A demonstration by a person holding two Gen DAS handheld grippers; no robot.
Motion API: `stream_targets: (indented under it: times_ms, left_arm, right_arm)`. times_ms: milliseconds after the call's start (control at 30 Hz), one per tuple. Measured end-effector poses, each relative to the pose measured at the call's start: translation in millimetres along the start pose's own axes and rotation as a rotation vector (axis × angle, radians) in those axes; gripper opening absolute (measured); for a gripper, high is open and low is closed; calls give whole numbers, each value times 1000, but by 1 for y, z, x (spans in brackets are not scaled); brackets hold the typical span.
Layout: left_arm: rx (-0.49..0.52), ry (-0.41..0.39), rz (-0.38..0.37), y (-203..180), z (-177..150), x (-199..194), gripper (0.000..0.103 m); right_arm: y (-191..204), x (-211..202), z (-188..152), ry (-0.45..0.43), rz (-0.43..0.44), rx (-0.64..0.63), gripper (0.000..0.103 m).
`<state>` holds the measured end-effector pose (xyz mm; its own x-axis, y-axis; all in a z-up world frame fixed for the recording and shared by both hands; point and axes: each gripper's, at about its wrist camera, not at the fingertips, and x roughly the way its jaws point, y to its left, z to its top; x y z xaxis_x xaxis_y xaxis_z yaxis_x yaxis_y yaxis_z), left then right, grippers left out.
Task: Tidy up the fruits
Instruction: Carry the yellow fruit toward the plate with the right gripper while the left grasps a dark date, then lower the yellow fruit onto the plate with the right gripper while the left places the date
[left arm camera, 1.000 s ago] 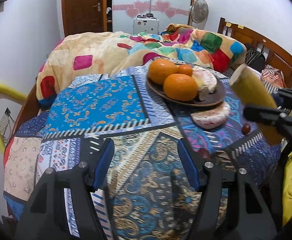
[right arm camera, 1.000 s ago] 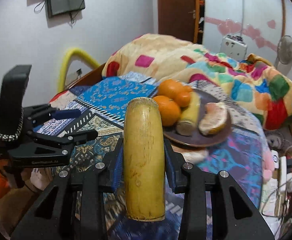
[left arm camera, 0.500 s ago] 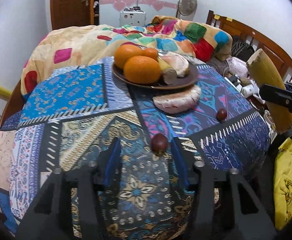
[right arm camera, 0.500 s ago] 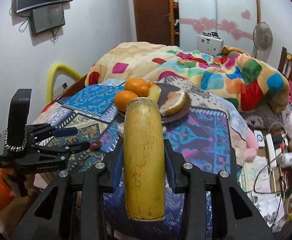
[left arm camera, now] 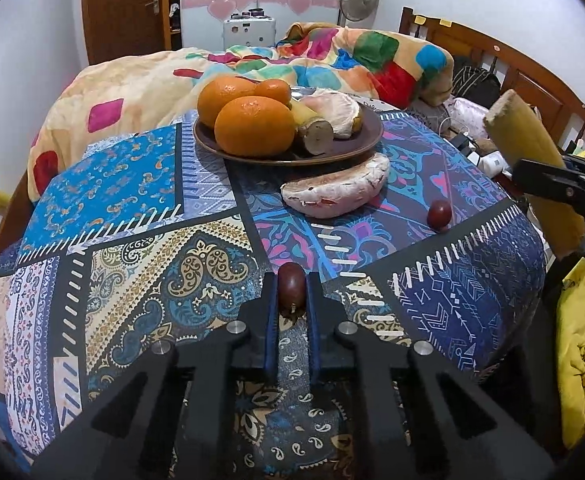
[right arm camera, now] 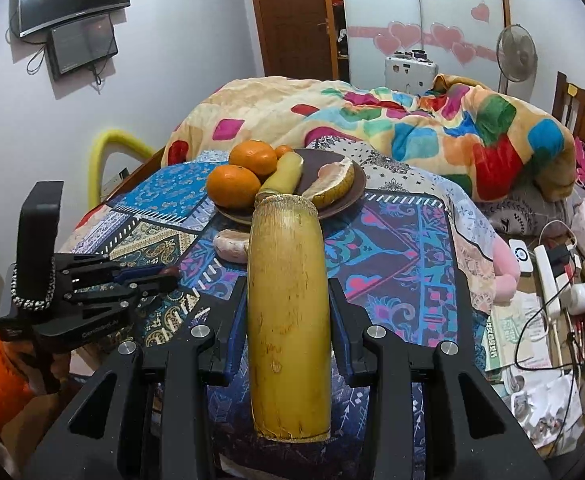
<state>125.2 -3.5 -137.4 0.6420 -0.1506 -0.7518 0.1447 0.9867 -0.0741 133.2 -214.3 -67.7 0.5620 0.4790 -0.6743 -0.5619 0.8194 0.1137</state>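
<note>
At the lower centre of the left wrist view, the left tool [left arm camera: 291, 292] pinches a small dark red fruit [left arm camera: 291, 285] between its blue pads, low over the patterned surface [left arm camera: 140, 216]. A second small red fruit [left arm camera: 439, 213] lies right of centre, close to where the surface curves down at the right edge. A pale pomelo wedge [left arm camera: 335, 192] lies just in front of the brown plate [left arm camera: 366, 142], which holds three oranges [left arm camera: 254, 129], a yellow stalk piece and a peeled segment. Bare cloth spreads across the left half of the frame. In the right wrist view, the right tool [right arm camera: 288, 292] clamps a thick yellow cane-like piece [right arm camera: 288, 312] upright at frame centre, near the surface's right rim; beyond that rim, at lower right, lies floor clutter [right arm camera: 552, 320].
</note>
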Motion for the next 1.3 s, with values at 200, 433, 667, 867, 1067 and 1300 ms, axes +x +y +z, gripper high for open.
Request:
stream_targets:
  times_ms: [200,433,667,867,1067,1300]
  left_arm:
    - [-1,-41,1,7,16,-12,12]
    - [6,-115,14,19,53,-25,12]
    - [15,-160,22,28,86,-19,12]
    - [14,-154,14,34,106,6,12]
    - [27,-117,3,35,120,36,12]
    - [23,-102,-6,39,128,53,12]
  right_arm:
    - [1,7,13,-18,8,-1,34]
    - [1,22,45,-60,8,3,34]
    - [-3,47,75,-74,-9,8,34]
    - [-7,83,93,-37,-32,13,34]
    - [-18,125,105,31,-33,50,34]
    - [-17,149,114,94,-41,33,34]
